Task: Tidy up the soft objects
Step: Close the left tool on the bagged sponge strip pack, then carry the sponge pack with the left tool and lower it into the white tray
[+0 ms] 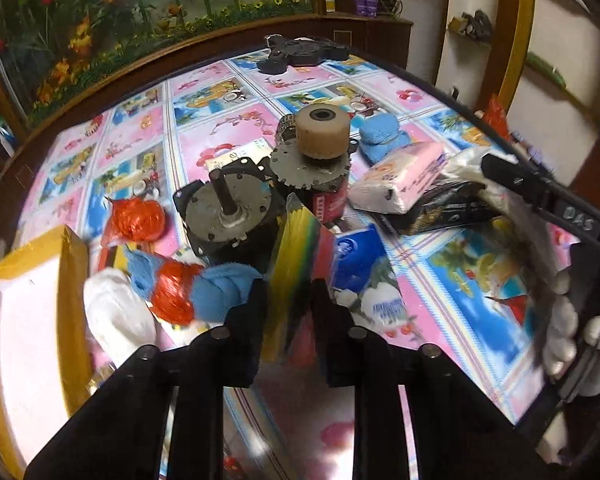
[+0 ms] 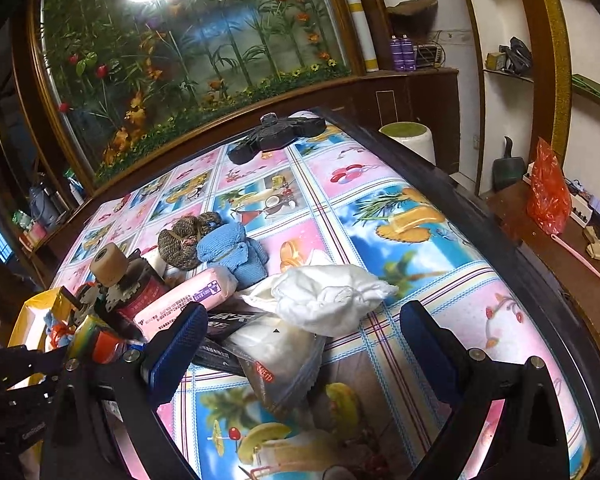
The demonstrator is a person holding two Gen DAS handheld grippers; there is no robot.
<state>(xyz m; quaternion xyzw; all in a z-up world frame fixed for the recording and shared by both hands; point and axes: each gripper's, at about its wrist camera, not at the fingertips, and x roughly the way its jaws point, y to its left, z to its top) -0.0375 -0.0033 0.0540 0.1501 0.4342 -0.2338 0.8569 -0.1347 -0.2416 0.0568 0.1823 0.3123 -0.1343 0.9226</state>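
Rainbow-striped sponge (image 1: pixel 296 240) pinched in left fingers (image 1: pixel 288 300) | right fingers (image 2: pixel 300 316) wide, empty

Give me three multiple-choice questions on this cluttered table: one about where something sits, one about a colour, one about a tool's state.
1. Where does the tan rubber roller sit?
A. on top of a toothed metal motor part
B. inside the yellow-rimmed box
C. on the floor

2. What colour are the pads of the right tool?
A. red
B. blue
C. white

3. What state is the left tool in?
A. wide open over bare table
B. out of view
C. shut on a rainbow-striped soft object

Answers: 1 A, the roller stands on the toothed disc. 2 B, both pads show blue in the right wrist view. 3 C, its black fingers pinch the striped piece from both sides.
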